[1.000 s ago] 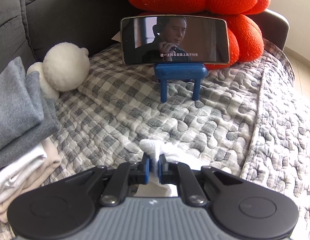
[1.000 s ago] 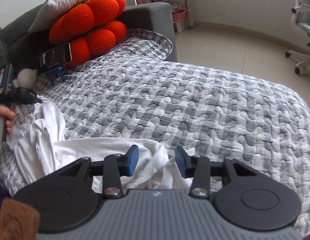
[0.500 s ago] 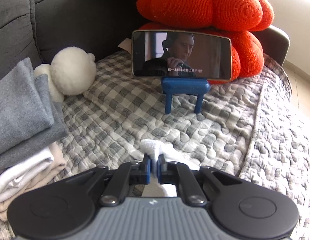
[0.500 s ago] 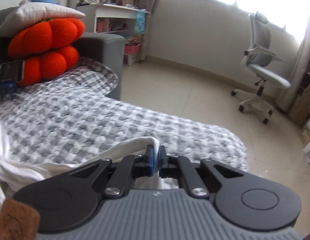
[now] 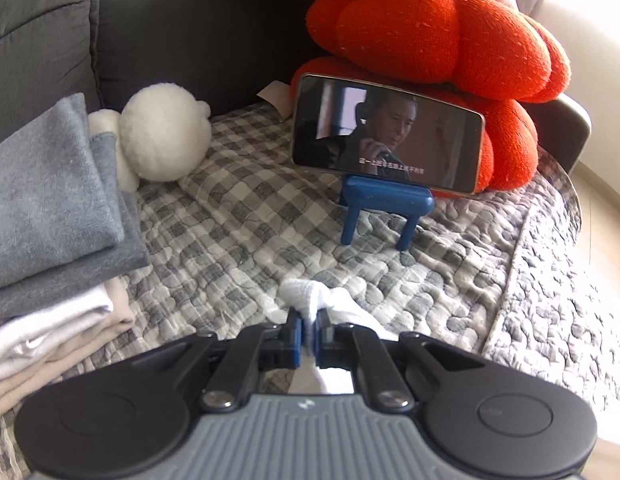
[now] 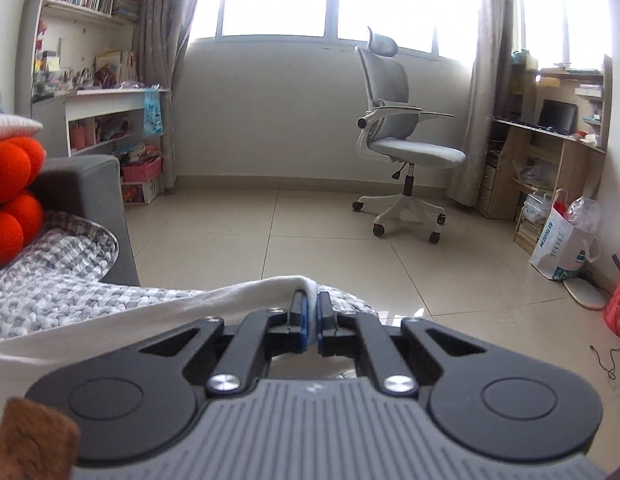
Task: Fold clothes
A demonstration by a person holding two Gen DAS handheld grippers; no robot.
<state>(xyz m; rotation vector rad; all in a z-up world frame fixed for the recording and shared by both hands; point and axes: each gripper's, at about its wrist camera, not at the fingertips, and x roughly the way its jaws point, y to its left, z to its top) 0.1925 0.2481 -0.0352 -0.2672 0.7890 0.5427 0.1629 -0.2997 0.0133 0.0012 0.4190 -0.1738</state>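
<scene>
White garment (image 5: 310, 300) is lying over the checked quilt (image 5: 238, 240) on the sofa, with the left gripper (image 5: 309, 330) clamping one bunched end and the right gripper (image 6: 309, 322) pinching another edge above the quilt's rim.

A gray sofa (image 5: 170, 40) carries everything, covered by a gray-and-white checked quilt (image 5: 238, 240). On the quilt, at the left, sits a stack of folded clothes (image 5: 50, 240), gray pieces on top of white and beige ones. A white plush toy (image 5: 162, 132) lies behind the stack. A blue stand (image 5: 384, 208) holds a phone (image 5: 386, 134) in front of orange cushions (image 5: 450, 40). A white garment (image 6: 190, 308) lies across the quilt's near edge.
</scene>
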